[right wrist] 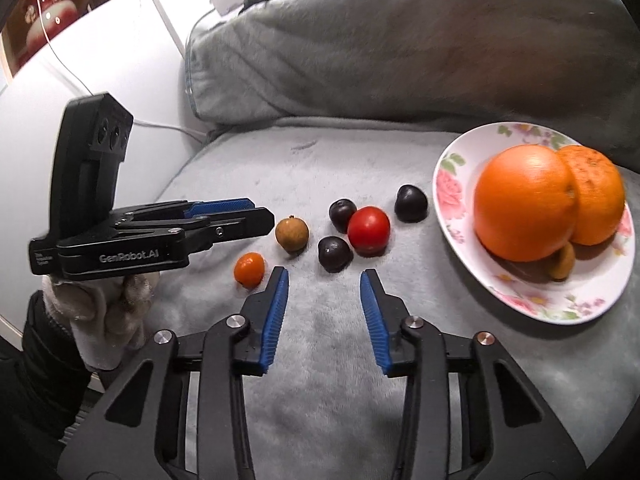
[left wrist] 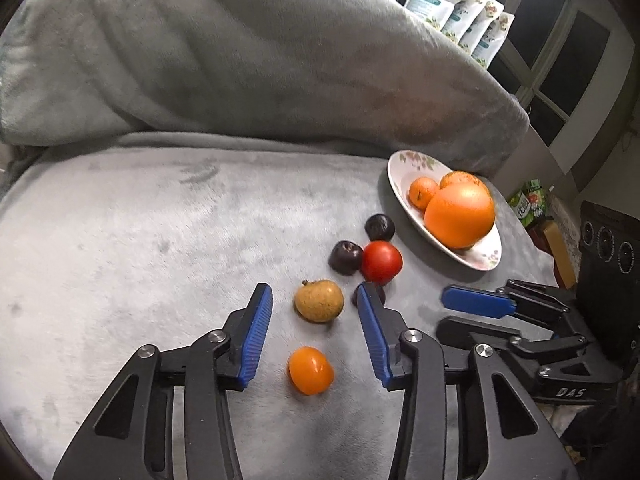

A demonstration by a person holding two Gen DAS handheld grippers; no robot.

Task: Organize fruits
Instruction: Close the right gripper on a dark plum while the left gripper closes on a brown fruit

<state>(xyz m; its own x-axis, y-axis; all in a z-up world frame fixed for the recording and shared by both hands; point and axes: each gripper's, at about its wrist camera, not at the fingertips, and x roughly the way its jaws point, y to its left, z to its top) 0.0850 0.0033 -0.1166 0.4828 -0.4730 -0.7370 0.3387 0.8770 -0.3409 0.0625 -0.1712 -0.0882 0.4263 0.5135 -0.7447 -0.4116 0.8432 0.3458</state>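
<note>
Reaching for the loose small fruits on the grey fleece blanket [left wrist: 160, 220], both grippers empty.

Left gripper [left wrist: 314, 320] stands partly open around the round brown-yellow fruit [left wrist: 319, 301], pads not touching; right gripper [right wrist: 325, 300], also partly open, hovers near the dark purple fruit [right wrist: 334, 254]. Next, I judge, each must close gently and carry to the flowered white plate [right wrist: 532, 300] at the far right.

Soft, fairly dim indoor light left faint shadows, a mild sheen on the big orange [right wrist: 524, 204], and fisheye-curved, dark-vignetted edges.
</note>
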